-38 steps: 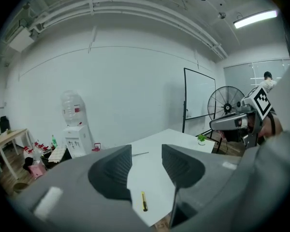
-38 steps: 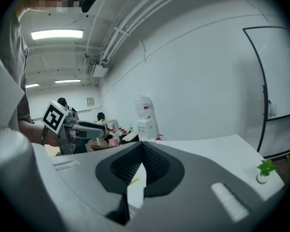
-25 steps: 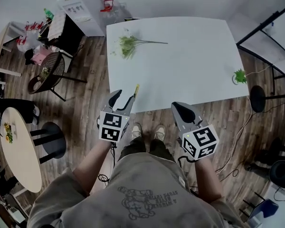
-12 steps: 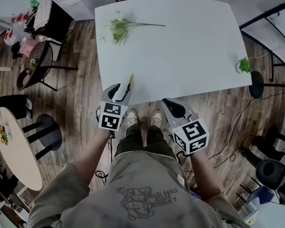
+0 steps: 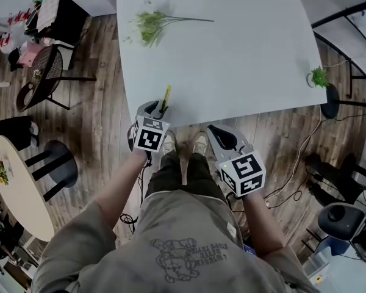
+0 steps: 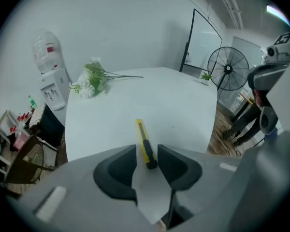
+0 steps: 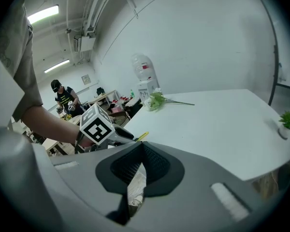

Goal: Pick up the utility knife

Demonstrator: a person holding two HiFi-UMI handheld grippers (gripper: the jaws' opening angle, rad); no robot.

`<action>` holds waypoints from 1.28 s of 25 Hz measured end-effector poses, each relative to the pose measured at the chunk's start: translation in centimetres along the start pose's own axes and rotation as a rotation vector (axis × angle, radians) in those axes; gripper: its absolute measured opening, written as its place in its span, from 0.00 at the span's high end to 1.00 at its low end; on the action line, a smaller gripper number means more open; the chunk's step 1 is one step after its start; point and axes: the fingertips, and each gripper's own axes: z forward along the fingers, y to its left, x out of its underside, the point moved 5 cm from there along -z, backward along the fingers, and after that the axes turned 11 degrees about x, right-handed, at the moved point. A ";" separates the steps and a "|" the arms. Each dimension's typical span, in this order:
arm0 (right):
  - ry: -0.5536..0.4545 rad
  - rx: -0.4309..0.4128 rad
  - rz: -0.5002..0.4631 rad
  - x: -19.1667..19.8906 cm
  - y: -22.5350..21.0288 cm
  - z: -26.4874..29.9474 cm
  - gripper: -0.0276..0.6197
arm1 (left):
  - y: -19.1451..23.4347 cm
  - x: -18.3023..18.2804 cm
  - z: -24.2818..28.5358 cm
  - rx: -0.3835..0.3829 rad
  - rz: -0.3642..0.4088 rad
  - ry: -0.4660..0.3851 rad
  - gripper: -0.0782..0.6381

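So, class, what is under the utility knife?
The utility knife lies flat on the white table. Its dark near end sits between the left gripper's open jaws; its underside is hidden.

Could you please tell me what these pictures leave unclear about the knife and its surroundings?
Head view: the left gripper covers the utility knife's near end.
Left gripper view: whether the knife's blade is extended is too small to tell.
Head view: the green plant at the table's right edge is too small to show its container.

Bare table [image 5: 244,54] round the utility knife [image 5: 165,96] — green sprig [image 5: 147,26] well apart
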 end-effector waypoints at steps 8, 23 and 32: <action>-0.009 0.010 0.034 0.2 -0.2 -0.1 0.91 | -0.7 0.5 0.7 -0.007 0.052 0.018 0.80; -0.184 0.073 -0.023 -6.6 -0.9 -3.8 0.91 | -0.9 -7.5 -8.5 -0.022 0.105 -0.216 0.80; -0.429 0.162 -0.104 -15.1 -2.4 -10.7 0.91 | -3.0 -14.6 -18.3 -0.058 0.178 -0.442 0.80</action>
